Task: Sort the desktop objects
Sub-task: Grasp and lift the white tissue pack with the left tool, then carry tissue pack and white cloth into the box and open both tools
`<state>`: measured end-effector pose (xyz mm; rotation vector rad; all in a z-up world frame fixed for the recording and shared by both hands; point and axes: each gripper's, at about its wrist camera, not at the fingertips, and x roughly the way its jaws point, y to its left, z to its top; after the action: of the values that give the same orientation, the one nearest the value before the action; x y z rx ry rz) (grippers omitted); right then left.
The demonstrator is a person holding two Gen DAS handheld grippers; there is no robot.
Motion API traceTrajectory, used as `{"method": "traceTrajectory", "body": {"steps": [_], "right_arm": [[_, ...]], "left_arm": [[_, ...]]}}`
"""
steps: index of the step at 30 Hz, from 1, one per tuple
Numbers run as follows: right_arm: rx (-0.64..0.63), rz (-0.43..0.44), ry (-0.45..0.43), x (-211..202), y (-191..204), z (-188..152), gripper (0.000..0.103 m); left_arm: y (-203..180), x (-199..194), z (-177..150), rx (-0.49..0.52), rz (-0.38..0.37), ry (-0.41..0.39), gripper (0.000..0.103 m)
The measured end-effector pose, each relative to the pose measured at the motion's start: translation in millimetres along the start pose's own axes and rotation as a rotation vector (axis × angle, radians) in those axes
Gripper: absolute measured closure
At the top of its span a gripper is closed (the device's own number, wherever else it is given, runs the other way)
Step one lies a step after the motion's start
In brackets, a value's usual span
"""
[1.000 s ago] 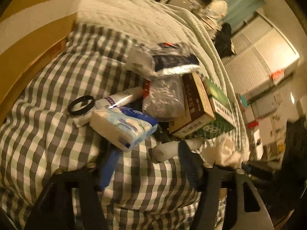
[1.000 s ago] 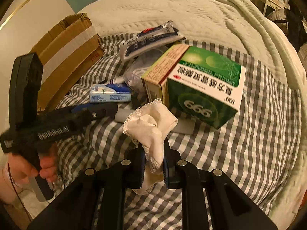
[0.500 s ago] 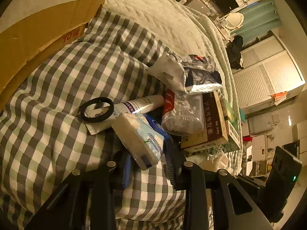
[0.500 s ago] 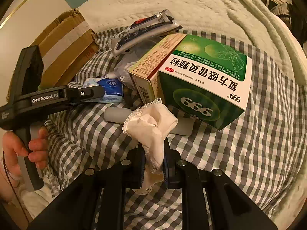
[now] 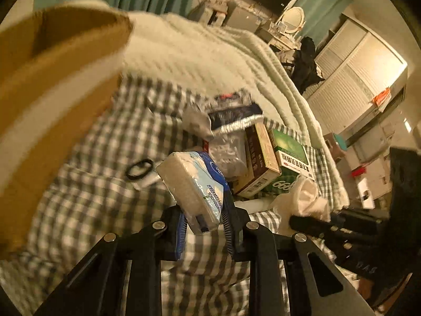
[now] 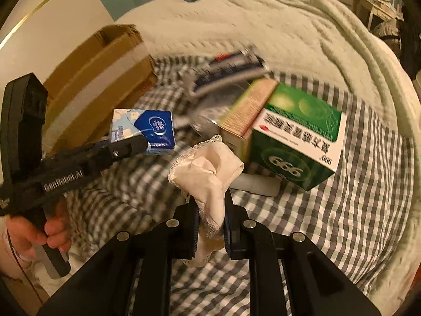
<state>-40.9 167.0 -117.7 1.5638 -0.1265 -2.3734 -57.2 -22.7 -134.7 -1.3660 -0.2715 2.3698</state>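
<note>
So both claws are loaded at once. Closest in, the right claw (image 6: 210,226) is clenched on a cream lace-edged cloth (image 6: 208,168), pinched low so the bulk of it puffs up above the pads and a tail hangs below. Bunching it like that probably makes sense, since soft fabric would slip out of a lighter pinch.

The left claw (image 5: 204,223) has a pack of tissues (image 5: 192,184) between its blue pads, and the jaws are closing on it, squeezing the soft pack across its narrow sides. From the right wrist view the pack is clear of the checkered sheet (image 6: 342,210), held up in the air, with the person's hand (image 6: 39,234) wrapped round the handle.

A bit further out the rest of the clutter sits in a heap on the bed: a green medicine box (image 6: 297,134) leaning against a brown carton (image 5: 260,155), a white tube (image 6: 255,184) half under the green box, a black ring (image 5: 139,168), and a crinkly foil packet (image 5: 229,115) on top of the pile.

Furthest back on the left is an open cardboard box (image 6: 97,73), which looks like the drop-off spot, so lifting both soft items together probably saves a trip.
</note>
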Motion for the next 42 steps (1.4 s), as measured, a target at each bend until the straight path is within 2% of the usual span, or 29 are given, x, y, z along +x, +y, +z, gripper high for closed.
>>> {"method": "traceTrajectory", "body": {"steps": [4, 6, 13, 17, 20, 24, 29, 31, 32, 33, 35, 36, 37, 39, 42], "right_arm": [[-0.02, 0.012, -0.05, -19.4, 25.6, 4.4, 0.089], [-0.034, 0.023, -0.071, -29.7, 38.0, 6.7, 0.089], [-0.093, 0.086, -0.169, -62.4, 97.8, 27.0, 0.089], [-0.149, 0.125, -0.244, -80.2, 139.4, 49.4, 0.089], [-0.186, 0.151, -0.286, -86.0, 165.2, 67.4, 0.089], [-0.234, 0.192, -0.329, -77.7, 199.7, 101.0, 0.089], [-0.186, 0.264, -0.328, -48.8, 219.1, 137.8, 0.085], [-0.172, 0.284, -0.324, -39.6, 221.2, 144.9, 0.073], [-0.167, 0.285, -0.327, -34.2, 222.1, 148.5, 0.058], [-0.163, 0.28, -0.33, -30.4, 222.0, 151.5, 0.051], [-0.157, 0.282, -0.331, -25.5, 219.9, 155.0, 0.051], [-0.157, 0.282, -0.32, -22.3, 219.3, 156.6, 0.051], [-0.158, 0.277, -0.313, -20.6, 216.5, 157.5, 0.051], [-0.144, 0.25, -0.303, -16.3, 206.9, 163.9, 0.051], [-0.119, 0.233, -0.294, -18.2, 188.5, 160.0, 0.051]], "left_arm": [[-3.7, -36.7, -1.7, 0.076, 0.067, -0.077, 0.078], [-3.0, -56.6, -1.9, 0.091, 0.078, -0.122, 0.078], [20.6, -128.9, 6.2, 0.075, 0.129, -0.286, 0.078], [49.5, -167.0, 19.4, 0.028, 0.179, -0.378, 0.078], [75.4, -184.7, 30.6, -0.01, 0.238, -0.415, 0.078], [110.0, -188.2, 37.2, -0.061, 0.307, -0.421, 0.078], [137.1, -168.6, 43.0, -0.114, 0.337, -0.381, 0.078], [140.2, -160.5, 42.6, -0.112, 0.36, -0.366, 0.077], [141.6, -155.4, 44.5, -0.108, 0.371, -0.357, 0.075], [141.7, -151.6, 44.5, -0.107, 0.386, -0.35, 0.074], [138.6, -145.2, 47.7, -0.099, 0.414, -0.333, 0.07], [136.5, -142.6, 48.2, -0.097, 0.421, -0.326, 0.06], [136.2, -140.8, 49.7, -0.101, 0.429, -0.323, 0.041], [134.6, -141.4, 50.4, -0.125, 0.44, -0.346, 0.029], [127.7, -143.8, 50.8, -0.126, 0.418, -0.357, 0.028]]}}
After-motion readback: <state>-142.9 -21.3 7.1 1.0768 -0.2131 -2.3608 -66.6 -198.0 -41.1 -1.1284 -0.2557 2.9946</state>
